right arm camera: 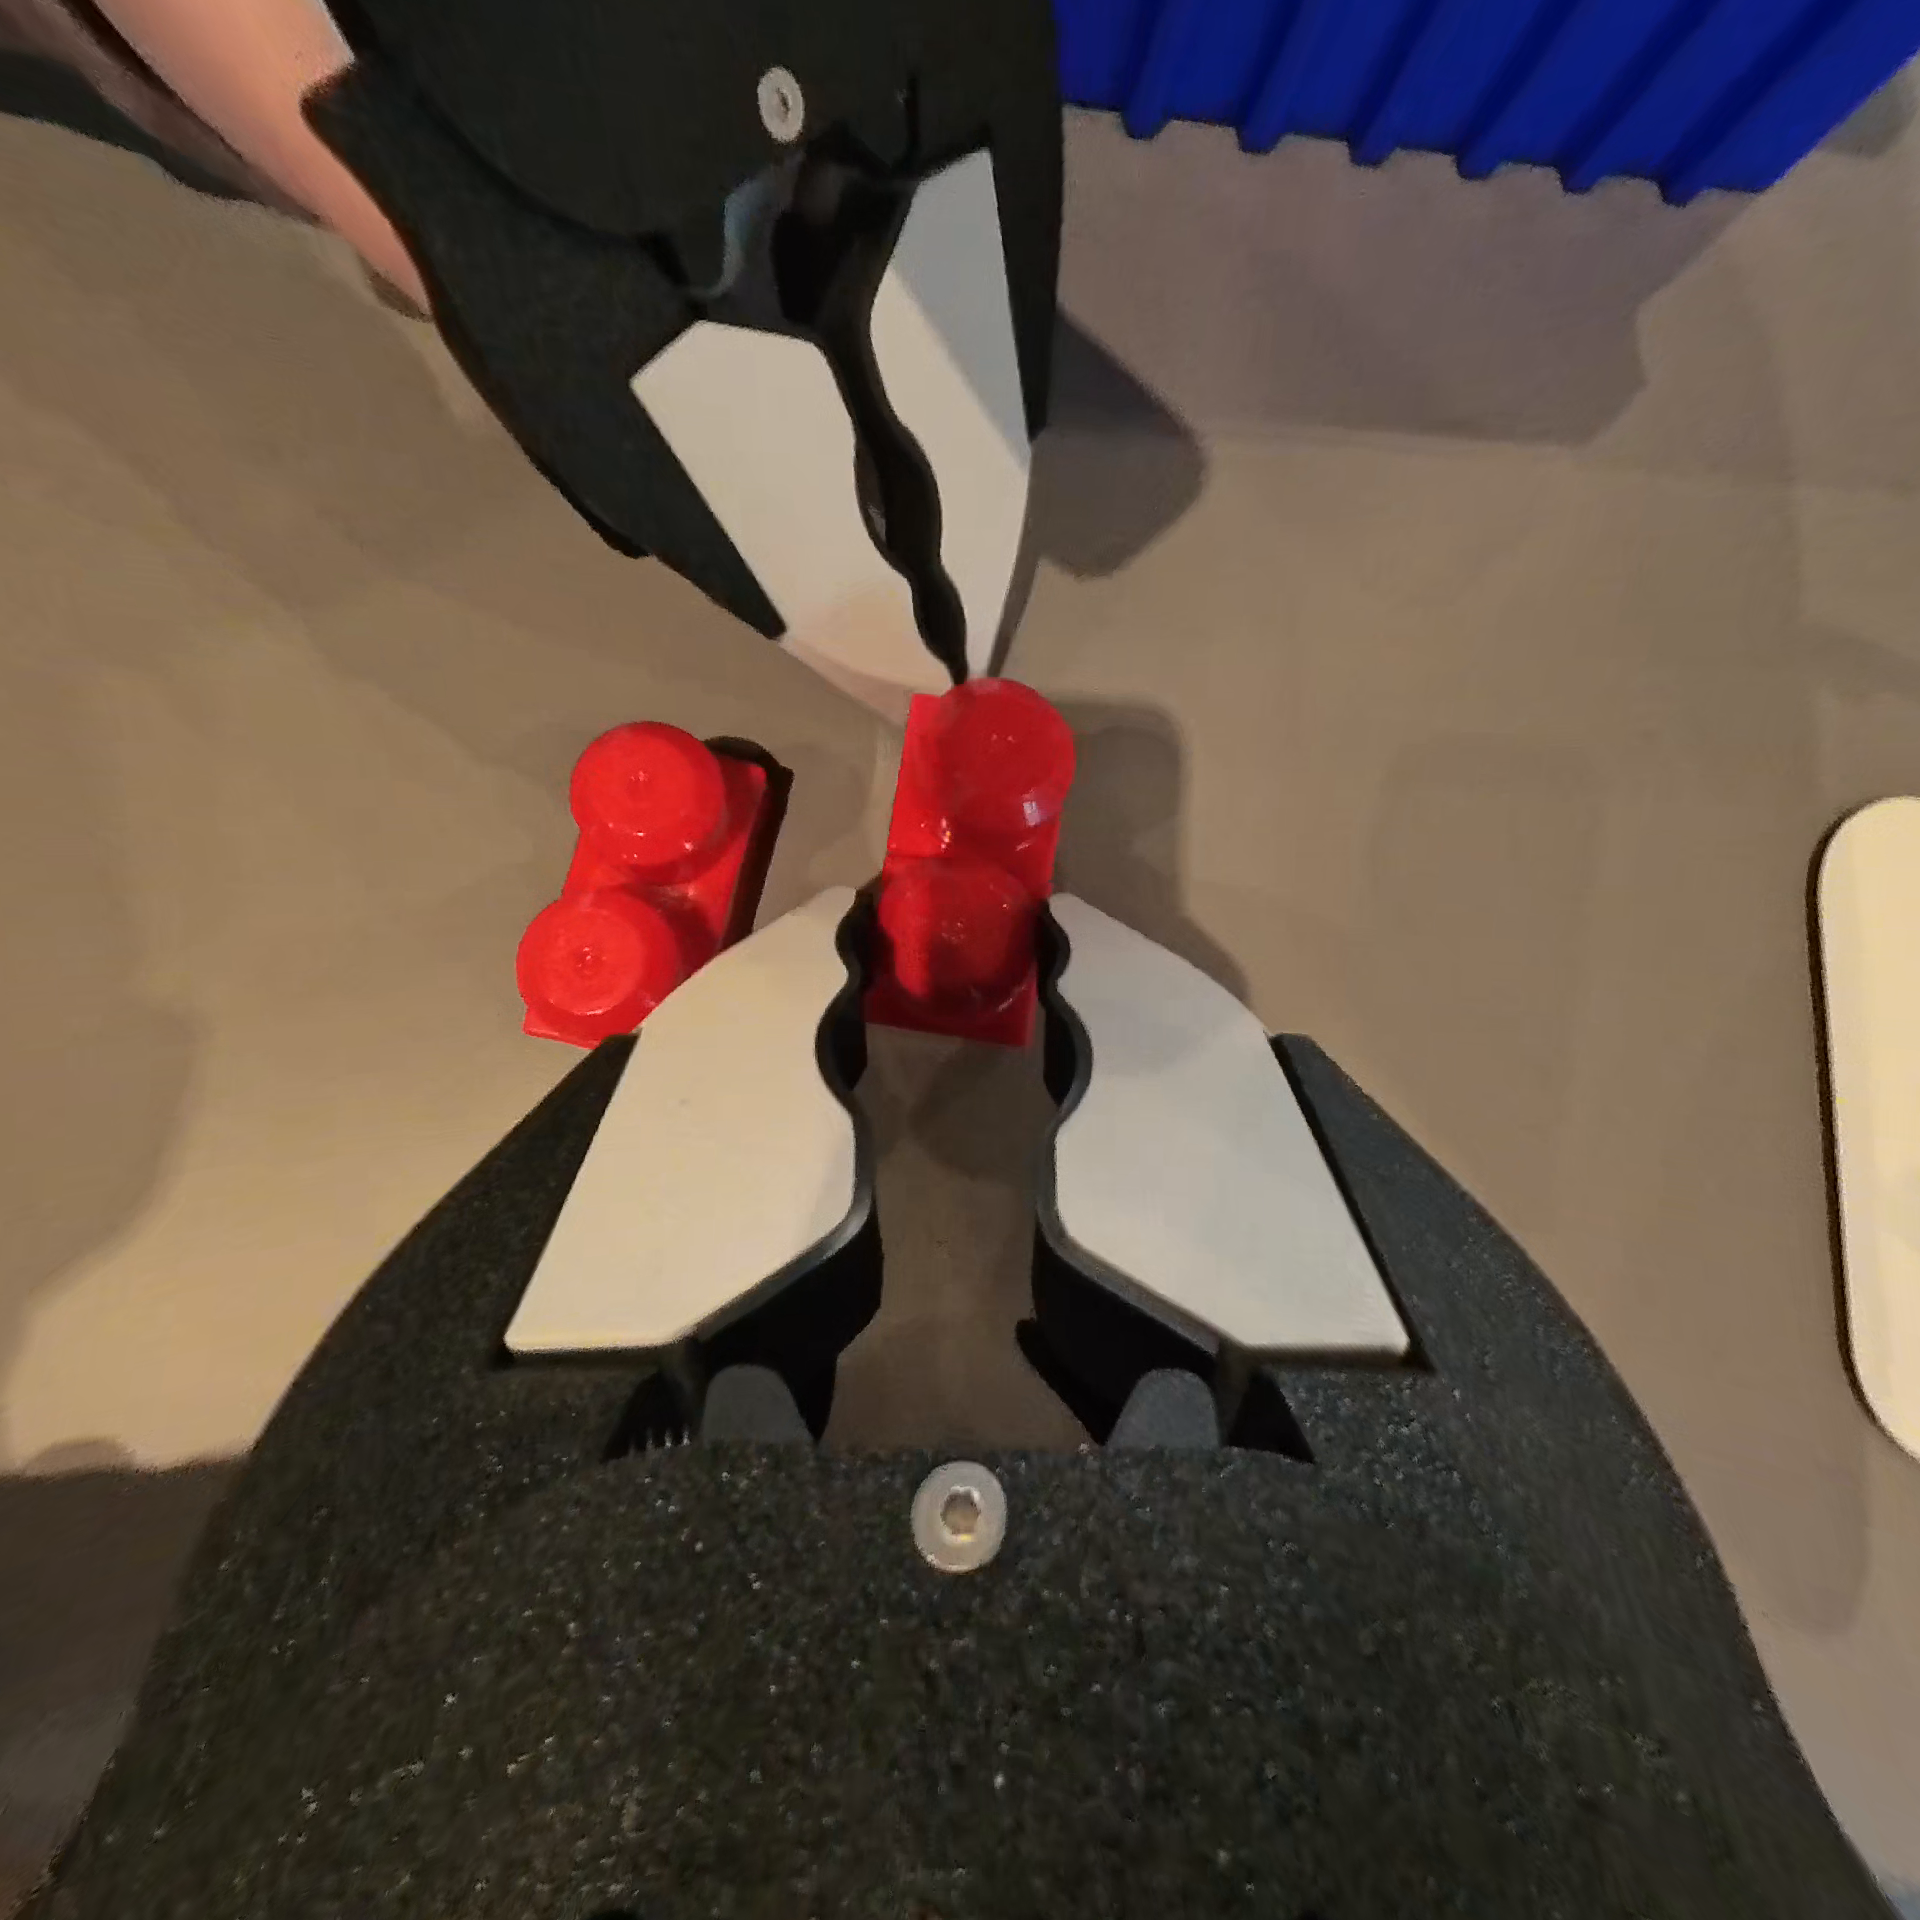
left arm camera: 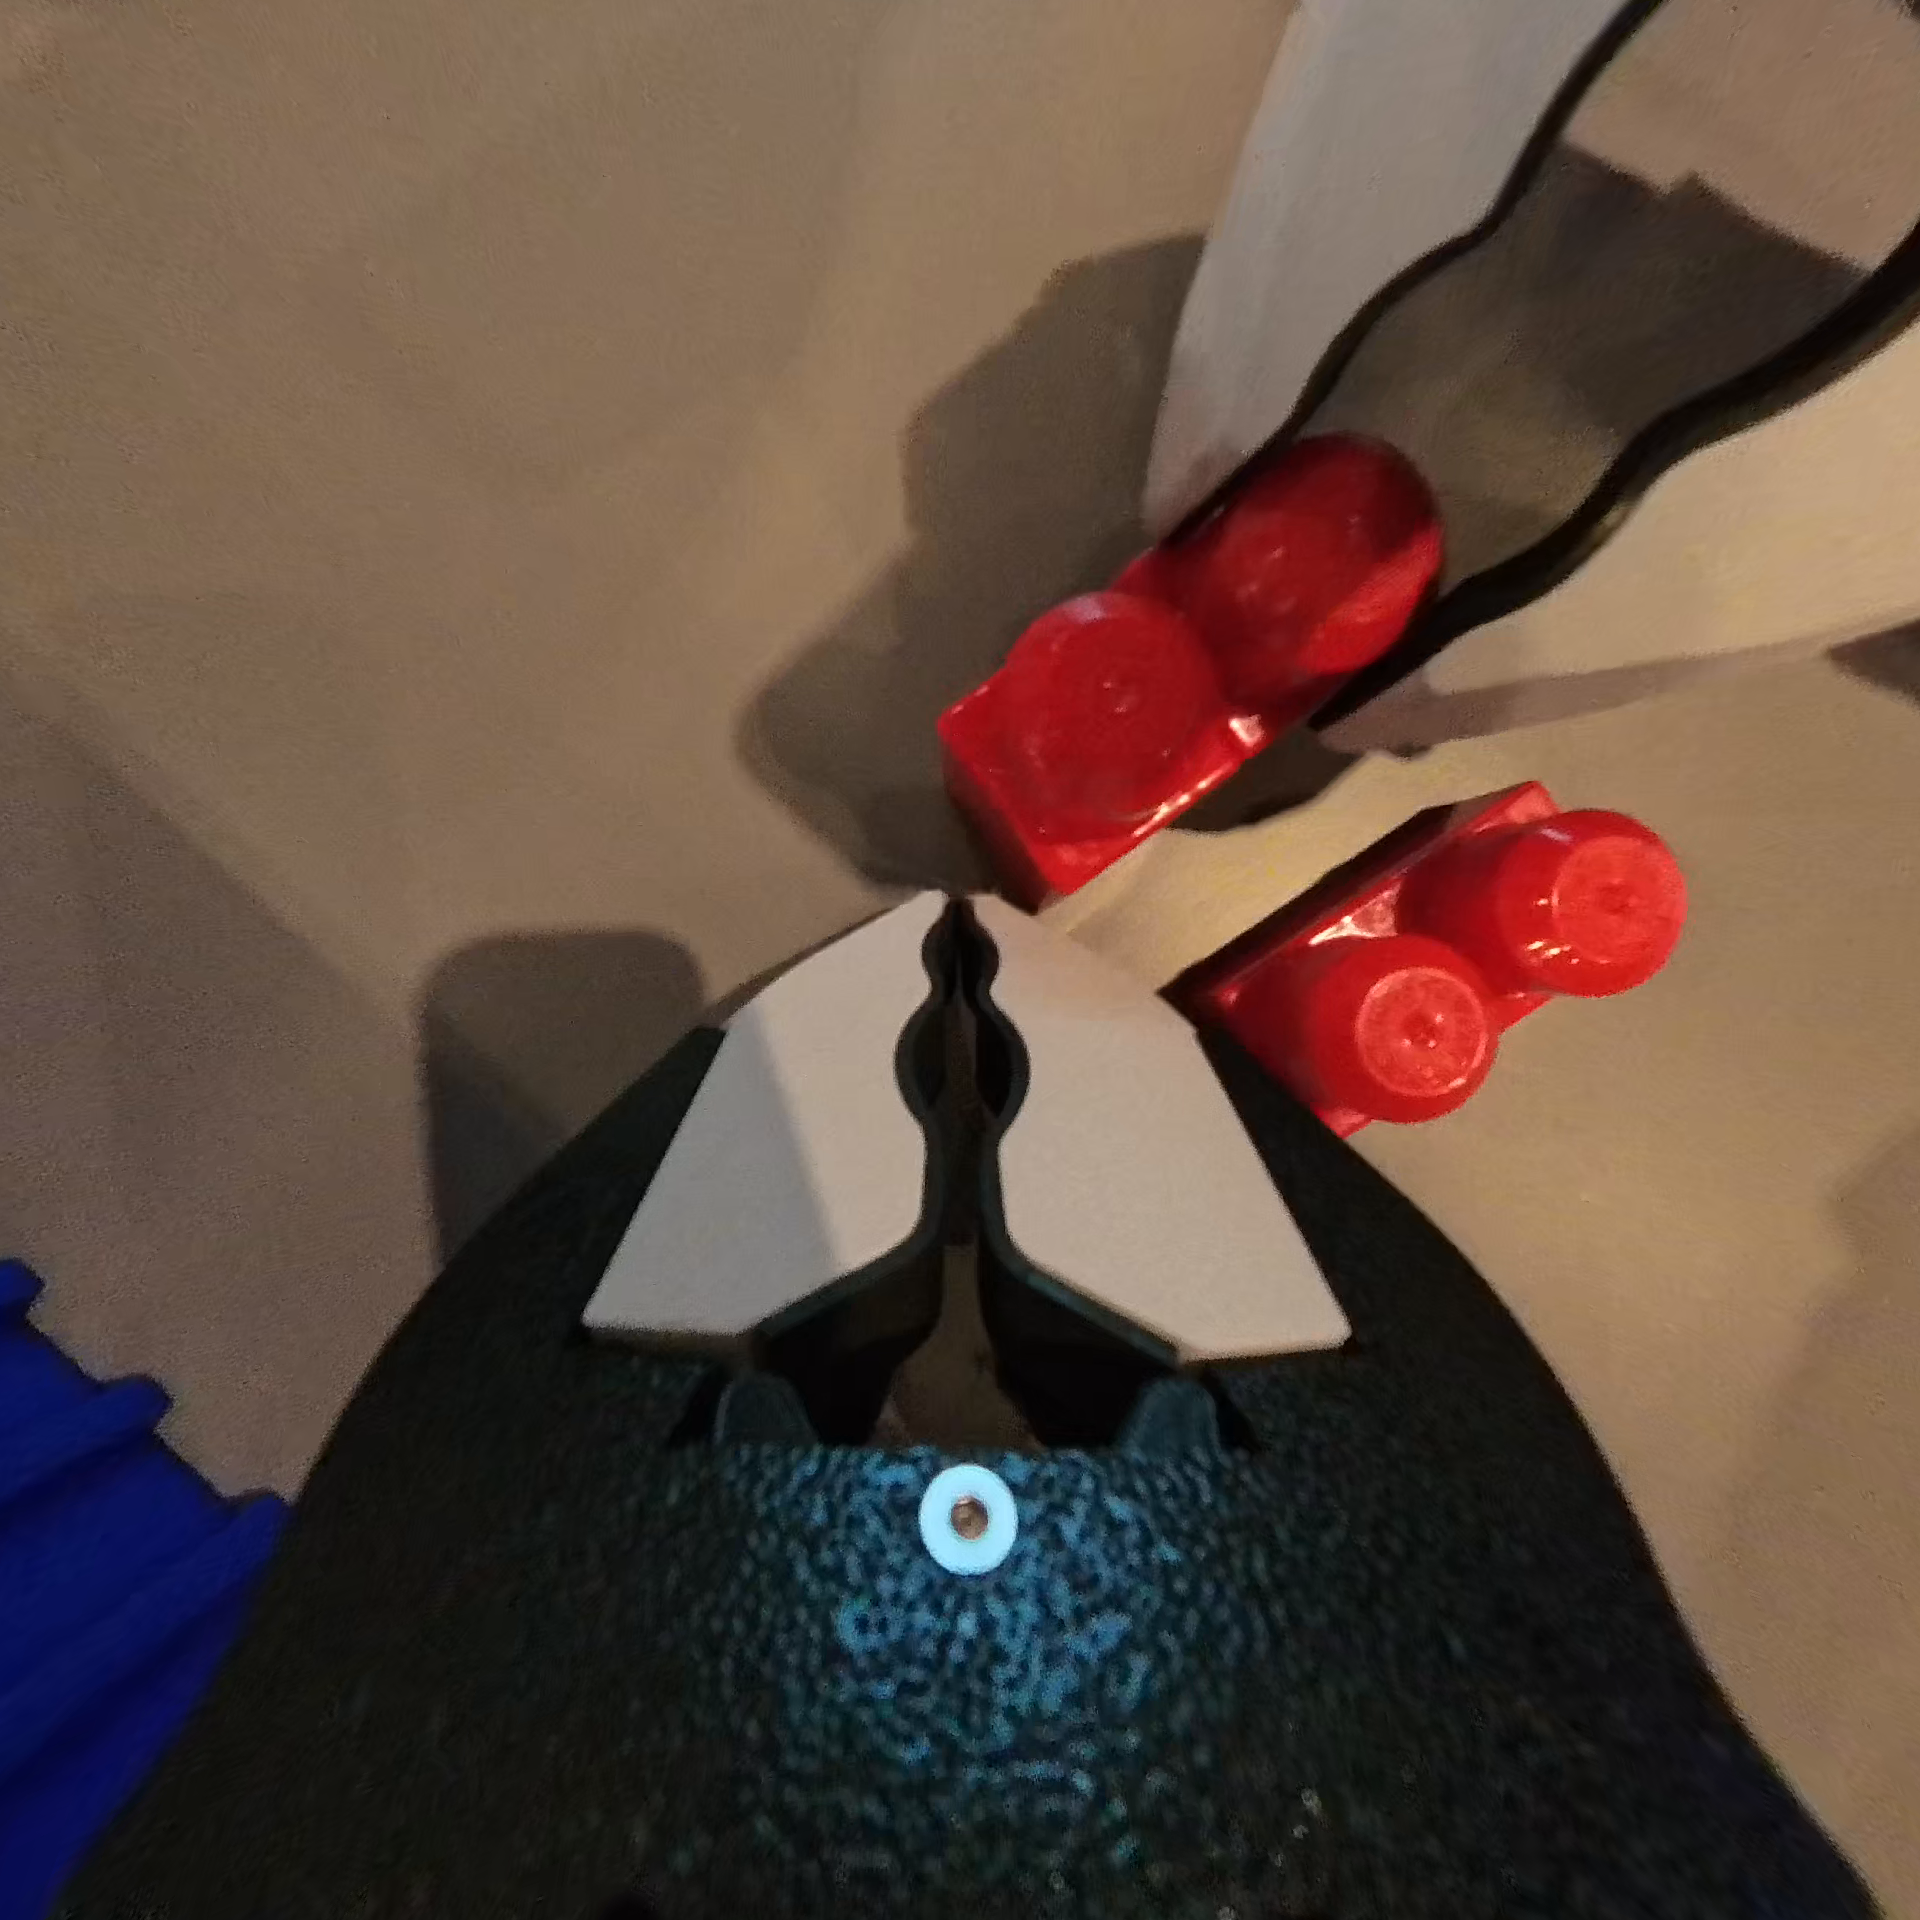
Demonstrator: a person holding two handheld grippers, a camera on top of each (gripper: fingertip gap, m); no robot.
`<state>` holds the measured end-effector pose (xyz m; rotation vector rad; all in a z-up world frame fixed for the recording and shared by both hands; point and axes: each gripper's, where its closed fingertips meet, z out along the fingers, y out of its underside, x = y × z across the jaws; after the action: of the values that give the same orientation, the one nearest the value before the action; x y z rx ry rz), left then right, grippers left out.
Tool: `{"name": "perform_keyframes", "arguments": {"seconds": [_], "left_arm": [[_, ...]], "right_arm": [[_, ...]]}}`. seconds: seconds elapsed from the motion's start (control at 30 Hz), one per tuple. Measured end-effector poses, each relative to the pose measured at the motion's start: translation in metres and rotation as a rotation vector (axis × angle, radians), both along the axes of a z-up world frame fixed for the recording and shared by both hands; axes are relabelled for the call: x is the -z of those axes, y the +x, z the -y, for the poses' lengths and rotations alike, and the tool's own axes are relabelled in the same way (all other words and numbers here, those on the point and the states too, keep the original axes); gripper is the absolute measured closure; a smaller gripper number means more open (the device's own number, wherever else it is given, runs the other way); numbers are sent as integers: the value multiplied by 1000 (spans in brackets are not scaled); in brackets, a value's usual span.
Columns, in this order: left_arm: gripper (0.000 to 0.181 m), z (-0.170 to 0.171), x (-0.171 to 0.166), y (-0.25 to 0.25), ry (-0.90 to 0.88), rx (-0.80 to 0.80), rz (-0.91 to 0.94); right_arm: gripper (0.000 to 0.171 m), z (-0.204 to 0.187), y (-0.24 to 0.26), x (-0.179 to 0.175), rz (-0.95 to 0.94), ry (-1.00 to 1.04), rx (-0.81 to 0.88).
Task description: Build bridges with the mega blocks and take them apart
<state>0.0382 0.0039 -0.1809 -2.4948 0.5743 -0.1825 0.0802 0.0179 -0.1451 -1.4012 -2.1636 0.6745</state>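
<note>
1. Right gripper (right arm camera: 951,914): its jaws are closed on the near stud of a red block (right arm camera: 966,883). The block sits between the fingers (right arm camera: 727,1122), its far stud sticking out past the tips.
2. Whether that block rests on the table (right arm camera: 312,623) or is lifted a little is hard to tell; a shadow beneath it suggests some tilt.
3. Second block (right arm camera: 634,883): just left of the held one, standing free on the table, studs up, apart from both grippers.
4. Left gripper (right arm camera: 961,675): jaws fully closed and empty, tips at the far end of the held block, touching it or nearly so. In its own view the gripper (left arm camera: 958,914) has its point just beside the block (left arm camera: 1174,665) corner.
5. Judgement: this looks like positioning a pier for the bridge. To do it well, keep the right grip square on the stud, set the block flat and parallel to its neighbour, and use the closed left tips only to steady or nudge the far end.
6. Farther off: a blue ridged thing (right arm camera: 1507,83) and a white plate (right arm camera: 1870,1122) edge at the right.
</note>
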Motion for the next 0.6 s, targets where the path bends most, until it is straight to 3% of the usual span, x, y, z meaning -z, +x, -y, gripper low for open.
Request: {"name": "perform_keyframes", "arguments": {"seconds": [0.6], "left_arm": [[181, 6, 2, -1, -26, -2, 52]], "right_arm": [[141, 3, -7, 1, -21, -81, -77]]}}
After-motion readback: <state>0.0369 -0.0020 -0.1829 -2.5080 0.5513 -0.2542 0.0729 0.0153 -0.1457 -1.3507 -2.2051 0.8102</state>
